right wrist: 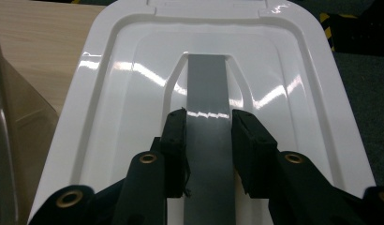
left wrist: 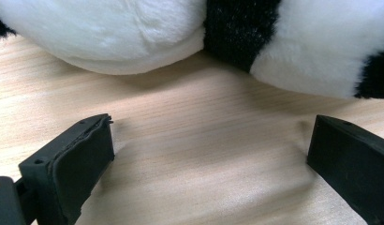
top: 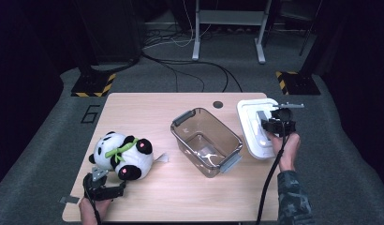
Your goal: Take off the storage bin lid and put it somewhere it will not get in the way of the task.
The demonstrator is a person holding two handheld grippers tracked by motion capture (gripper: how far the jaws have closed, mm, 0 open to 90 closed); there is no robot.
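On the wooden table (top: pixel 190 187), with the clear plastic bin (top: pixel 206 140) at its middle taken as the landmark, a white lid (top: pixel 253 126) is seen lying flat just to the right of the bin, at the table's right edge. A grey handle strip (right wrist: pixel 206 93) is set along the middle of the lid, in a recessed channel. The right gripper (right wrist: pixel 209 136) is held over the near part of that lid, and in the right gripper view its two black jaws are seen pressed against the two sides of the grey strip, so the handle is grasped between them. The person's right hand (top: pixel 286 147) is wrapped around the gripper body, and a black cable (top: pixel 269 183) is trailed from it back toward the near table edge.

To the left of the bin, well apart from it, a plush panda (top: pixel 122 157) is laid on its side on the tabletop, with a green leaf shape across its chest. The left gripper (top: pixel 106 187) is held just beside the panda, on the side nearer the person. In the left gripper view its jaws are spread wide over bare wood, released, with nothing between them; the panda's white and black fur (left wrist: pixel 180 33) is seen just beyond the tips, not touched.
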